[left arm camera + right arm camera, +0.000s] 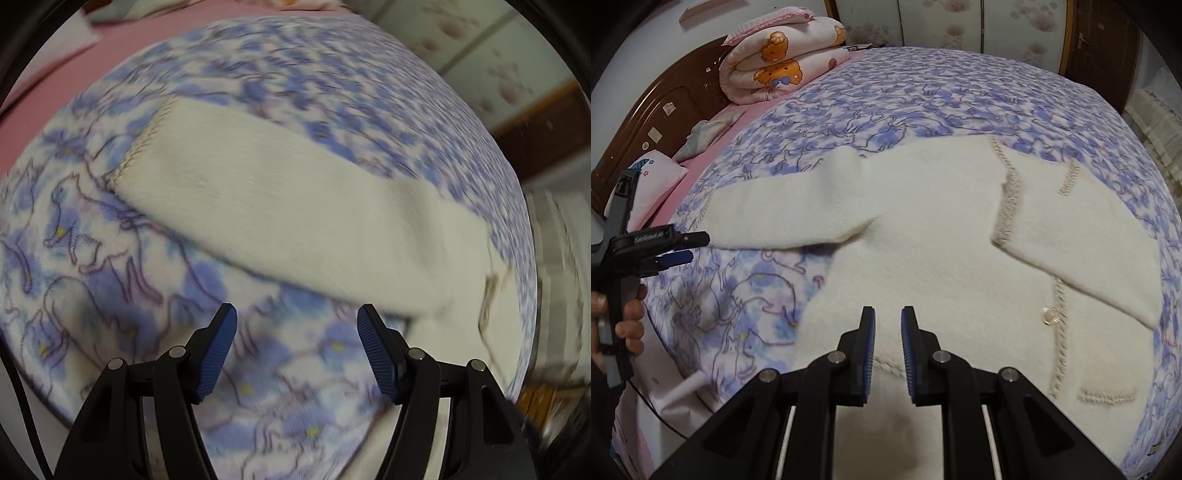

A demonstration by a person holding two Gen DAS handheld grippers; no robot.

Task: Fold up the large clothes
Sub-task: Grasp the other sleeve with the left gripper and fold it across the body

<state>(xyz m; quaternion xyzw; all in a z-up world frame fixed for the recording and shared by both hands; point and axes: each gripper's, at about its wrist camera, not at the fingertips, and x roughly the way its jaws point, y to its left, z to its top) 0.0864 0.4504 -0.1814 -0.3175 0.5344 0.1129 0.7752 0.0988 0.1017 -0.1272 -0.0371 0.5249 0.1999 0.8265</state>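
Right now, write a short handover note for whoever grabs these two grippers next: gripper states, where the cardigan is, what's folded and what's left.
Left gripper: open, empty, above the blanket near the left sleeve.
Right gripper: slightly open, holding nothing, over the cardigan body near its hem.
Cardigan: lies flat on the blanket on the bed. The right sleeve is folded across the body. The left sleeve lies stretched out to the side, cuff near the left gripper.
Done: one sleeve in, as far as the layout shows.
Left: fold the left sleeve in, then fold the body.
Also on the bed: a rolled quilt by the headboard, clear of the work.
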